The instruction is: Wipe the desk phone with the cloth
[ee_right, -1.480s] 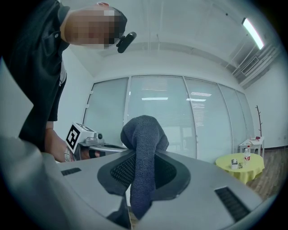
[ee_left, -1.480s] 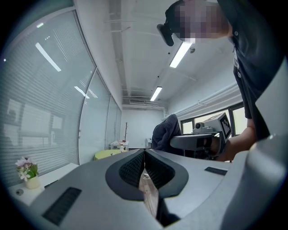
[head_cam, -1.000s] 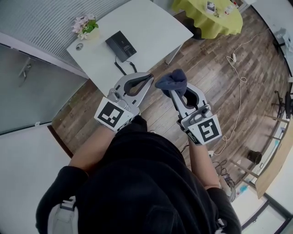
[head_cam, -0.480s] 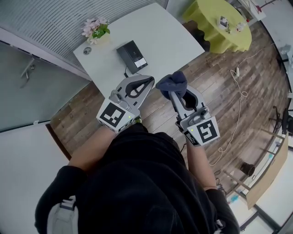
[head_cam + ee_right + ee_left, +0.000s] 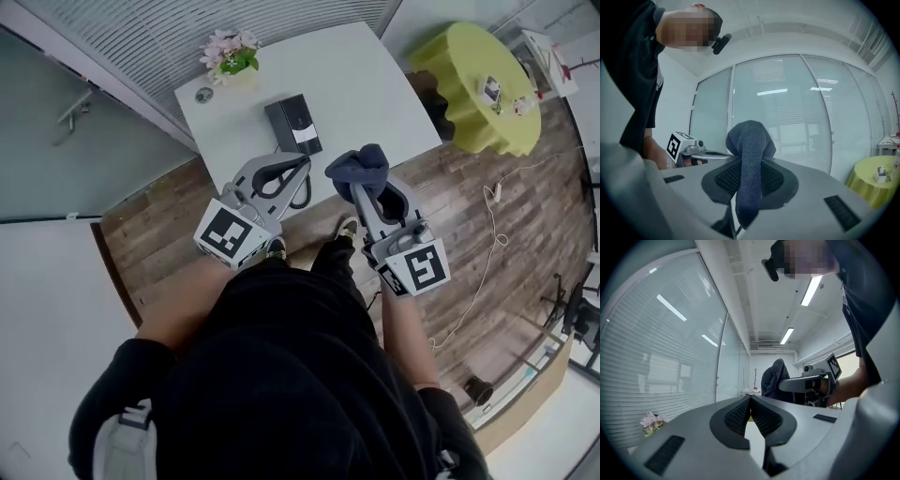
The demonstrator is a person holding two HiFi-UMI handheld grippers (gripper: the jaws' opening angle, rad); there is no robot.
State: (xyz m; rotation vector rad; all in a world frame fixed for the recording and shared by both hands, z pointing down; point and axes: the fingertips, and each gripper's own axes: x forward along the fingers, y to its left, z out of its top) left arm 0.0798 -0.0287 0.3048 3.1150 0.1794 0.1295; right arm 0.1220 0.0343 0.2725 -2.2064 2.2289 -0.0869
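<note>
Blue cloth (image 5: pixel 357 165) is clamped in right gripper (image 5: pixel 359 190) jaws. Left gripper (image 5: pixel 302 161) jaws are closed together, nothing held. Desk phone (image 5: pixel 292 123) is set on the white desk (image 5: pixel 366 84), apart from both grippers.

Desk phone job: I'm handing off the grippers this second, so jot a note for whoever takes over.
Left gripper: shut, nothing between the jaws.
Right gripper: shut on the dark blue cloth.
Desk phone: on the white table, ahead of both grippers, which are held short of the table.
Done: cloth is in hand.
Left: bring the cloth to the phone and wipe it; no contact yet.
</note>
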